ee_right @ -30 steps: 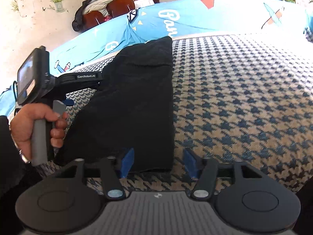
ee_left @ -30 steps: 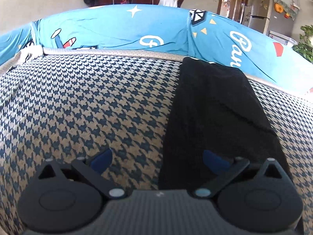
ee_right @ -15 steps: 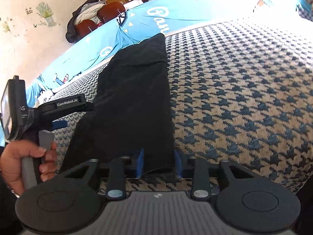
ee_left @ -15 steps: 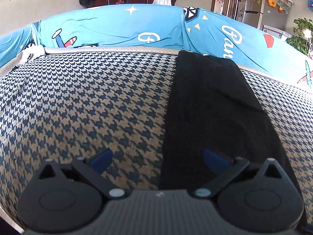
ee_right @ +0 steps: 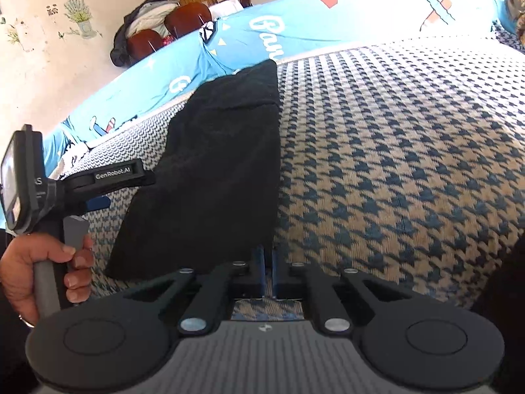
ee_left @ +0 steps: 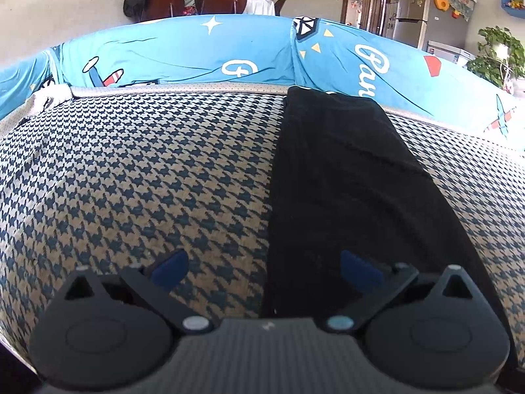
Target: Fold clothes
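A black garment [ee_left: 347,177], folded into a long strip, lies on the houndstooth sofa seat [ee_left: 147,170]; it also shows in the right wrist view [ee_right: 216,164]. My left gripper [ee_left: 264,264] is open, straddling the garment's near left edge, its right finger over the cloth. My right gripper [ee_right: 267,256] is shut on the garment's near right corner. The left gripper's body [ee_right: 95,180], held in a hand, appears at the left of the right wrist view.
The blue printed sofa back [ee_left: 203,55] runs along the far edge of the seat. Behind it stand brown chairs [ee_left: 193,0] with piled clothes, a doorway and a fridge. A plant [ee_left: 495,52] stands at the far right.
My right gripper has closed from wide open onto the garment's near right corner. The left gripper has stayed open and shifted slightly along the near end.
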{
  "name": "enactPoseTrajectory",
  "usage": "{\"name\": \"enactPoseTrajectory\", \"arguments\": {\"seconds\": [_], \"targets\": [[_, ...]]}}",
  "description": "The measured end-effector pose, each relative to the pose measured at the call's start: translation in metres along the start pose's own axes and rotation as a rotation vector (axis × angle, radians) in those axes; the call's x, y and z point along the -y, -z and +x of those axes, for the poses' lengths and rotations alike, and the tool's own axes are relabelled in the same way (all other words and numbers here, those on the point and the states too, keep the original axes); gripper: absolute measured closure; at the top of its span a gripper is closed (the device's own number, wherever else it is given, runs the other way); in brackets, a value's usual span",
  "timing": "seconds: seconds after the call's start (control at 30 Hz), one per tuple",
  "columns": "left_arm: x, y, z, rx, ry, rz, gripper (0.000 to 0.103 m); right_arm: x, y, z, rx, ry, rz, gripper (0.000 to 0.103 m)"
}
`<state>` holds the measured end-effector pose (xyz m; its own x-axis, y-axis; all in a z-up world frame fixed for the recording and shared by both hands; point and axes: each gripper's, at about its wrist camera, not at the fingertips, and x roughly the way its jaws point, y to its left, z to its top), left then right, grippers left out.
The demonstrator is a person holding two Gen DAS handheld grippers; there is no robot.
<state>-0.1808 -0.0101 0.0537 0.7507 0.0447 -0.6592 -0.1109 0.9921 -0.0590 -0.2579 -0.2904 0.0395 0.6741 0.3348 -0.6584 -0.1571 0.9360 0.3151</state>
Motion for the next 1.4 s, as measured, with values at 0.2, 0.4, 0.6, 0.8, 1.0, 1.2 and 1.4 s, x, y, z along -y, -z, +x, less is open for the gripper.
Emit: {"name": "enactPoseTrajectory", "arguments": {"seconds": [0.2,0.4,0.6,0.8,1.0,1.2,1.4], "targets": [[0.006,0.012,-0.009,-0.016,0.026,0.032,0.000,0.000,0.002,-0.002,0.010,-0.002,-0.001,0.097],[0.005,0.012,-0.009,-0.018,0.027,0.026,0.000,0.003,0.003,-0.009,0.064,0.008,0.023,0.094],[0.006,0.013,-0.007,-0.026,0.034,0.024,0.000,0.010,-0.002,0.002,0.053,0.009,0.074,0.081],[0.008,0.013,-0.006,-0.021,0.032,0.028,0.000,0.014,-0.006,0.018,0.015,-0.021,0.120,0.077],[0.011,0.014,-0.005,-0.024,0.029,0.042,0.000,0.010,-0.005,0.023,0.001,-0.048,0.105,0.091],[0.011,0.017,-0.002,-0.046,0.021,0.045,0.000,0.005,-0.003,0.020,0.007,-0.038,0.073,0.095],[0.010,0.016,-0.003,-0.041,0.010,0.045,0.000,0.002,0.001,0.012,-0.002,-0.036,0.050,0.096]]}}
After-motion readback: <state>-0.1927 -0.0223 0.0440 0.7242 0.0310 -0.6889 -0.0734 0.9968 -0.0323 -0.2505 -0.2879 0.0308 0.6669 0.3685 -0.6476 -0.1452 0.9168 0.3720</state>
